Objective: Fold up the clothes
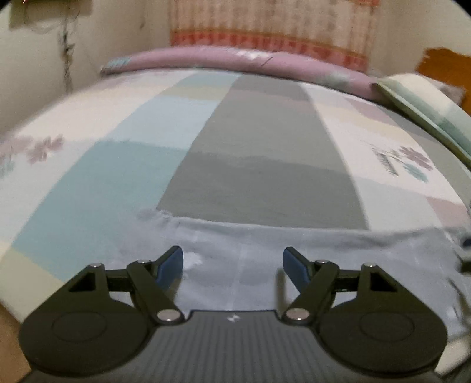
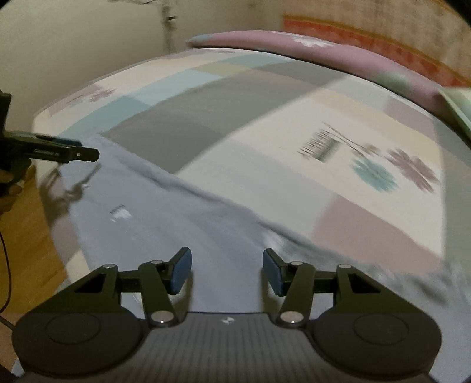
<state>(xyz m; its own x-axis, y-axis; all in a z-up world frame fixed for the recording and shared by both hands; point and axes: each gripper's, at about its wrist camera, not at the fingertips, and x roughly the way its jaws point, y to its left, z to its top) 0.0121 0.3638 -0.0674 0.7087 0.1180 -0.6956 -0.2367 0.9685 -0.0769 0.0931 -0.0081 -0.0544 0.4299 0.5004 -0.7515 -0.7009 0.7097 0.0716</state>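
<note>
The left hand-held gripper (image 1: 232, 265) has its jaws wide apart and empty, just above a pale blue garment (image 1: 294, 250). The right hand-held gripper (image 2: 226, 271) is apart and empty too. The garment lies flat on the near edge of the bed (image 1: 265, 147). Farther away lies a pink blanket (image 1: 206, 57), then a curtain (image 1: 265, 26).

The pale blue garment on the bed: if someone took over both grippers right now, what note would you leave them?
Left gripper: open, holding nothing, hovering over the pale blue garment.
Right gripper: open, empty, also above the garment.
The garment lies spread along the near edge of the patchwork bedspread, its far edge rumpled.
Done: garment looks laid out; no clear fold visible yet.
Left: grasp an edge with each gripper and start folding. The pictures are blurred, so check the edges first.
</note>
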